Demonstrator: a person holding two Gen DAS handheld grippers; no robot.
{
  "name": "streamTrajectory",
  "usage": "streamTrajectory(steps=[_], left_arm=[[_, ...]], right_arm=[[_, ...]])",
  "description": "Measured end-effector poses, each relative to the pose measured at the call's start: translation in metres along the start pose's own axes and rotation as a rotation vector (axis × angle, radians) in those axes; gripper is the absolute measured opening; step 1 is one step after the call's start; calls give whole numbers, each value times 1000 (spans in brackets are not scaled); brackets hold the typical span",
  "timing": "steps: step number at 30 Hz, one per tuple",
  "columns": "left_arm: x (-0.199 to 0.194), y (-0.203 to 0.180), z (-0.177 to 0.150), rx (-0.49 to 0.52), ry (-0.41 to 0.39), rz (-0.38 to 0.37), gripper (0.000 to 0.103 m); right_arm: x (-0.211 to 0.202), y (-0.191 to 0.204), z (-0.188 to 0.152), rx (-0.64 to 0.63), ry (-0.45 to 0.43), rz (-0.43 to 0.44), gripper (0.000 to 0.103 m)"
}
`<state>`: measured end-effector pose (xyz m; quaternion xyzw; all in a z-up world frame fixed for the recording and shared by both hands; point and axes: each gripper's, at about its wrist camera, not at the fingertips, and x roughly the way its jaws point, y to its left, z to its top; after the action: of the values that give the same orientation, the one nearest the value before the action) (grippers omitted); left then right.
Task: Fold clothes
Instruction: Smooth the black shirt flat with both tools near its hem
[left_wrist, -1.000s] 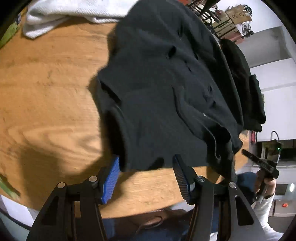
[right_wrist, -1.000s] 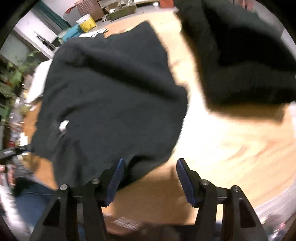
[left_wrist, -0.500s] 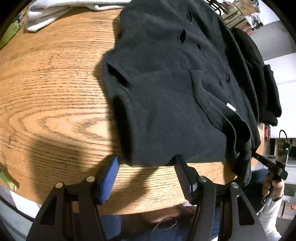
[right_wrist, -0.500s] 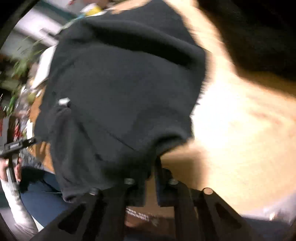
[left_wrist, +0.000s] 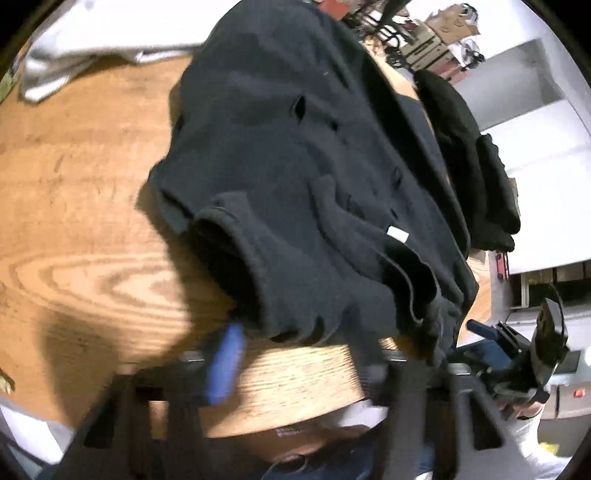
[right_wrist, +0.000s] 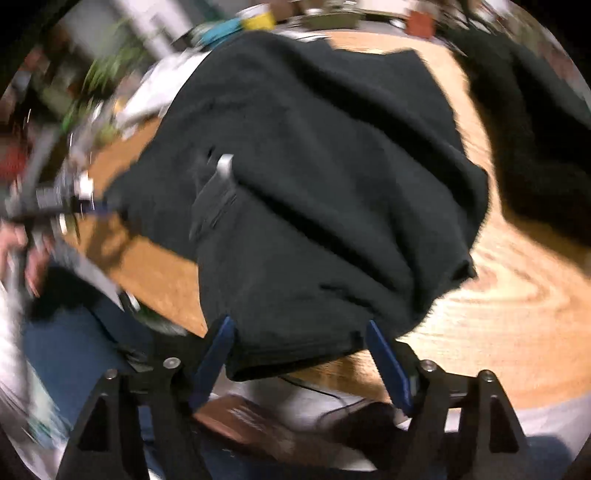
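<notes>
Left wrist view: the dark garment (left_wrist: 317, 177) lies on the wooden table (left_wrist: 74, 221), its near hem hanging over the table's near edge between the fingers of the left gripper (left_wrist: 295, 362). Those jaws are closing, blurred; whether the pads already press the cloth I cannot tell. The garment's long axis runs away from the gripper, which points steeply down.

Right wrist view: the right gripper (right_wrist: 299, 354) tilts down over the table's near edge, jaws opening, the hem between its blue pads (right_wrist: 214, 354), not pinched.
</notes>
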<state>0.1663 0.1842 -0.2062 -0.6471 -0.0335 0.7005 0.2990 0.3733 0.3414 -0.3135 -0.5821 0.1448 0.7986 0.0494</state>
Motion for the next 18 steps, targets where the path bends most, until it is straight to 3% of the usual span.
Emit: streamTrajectory(steps=[4, 11, 18], left_arm=[[8, 1, 2, 24, 29, 61, 12], [-43, 20, -19, 36, 3, 63, 12], [-53, 62, -32, -187, 80, 155, 28]], right_arm=[[-1, 26, -25, -117, -7, 6, 79], [-3, 18, -25, -192, 27, -22, 79], [0, 25, -27, -235, 64, 18, 82]])
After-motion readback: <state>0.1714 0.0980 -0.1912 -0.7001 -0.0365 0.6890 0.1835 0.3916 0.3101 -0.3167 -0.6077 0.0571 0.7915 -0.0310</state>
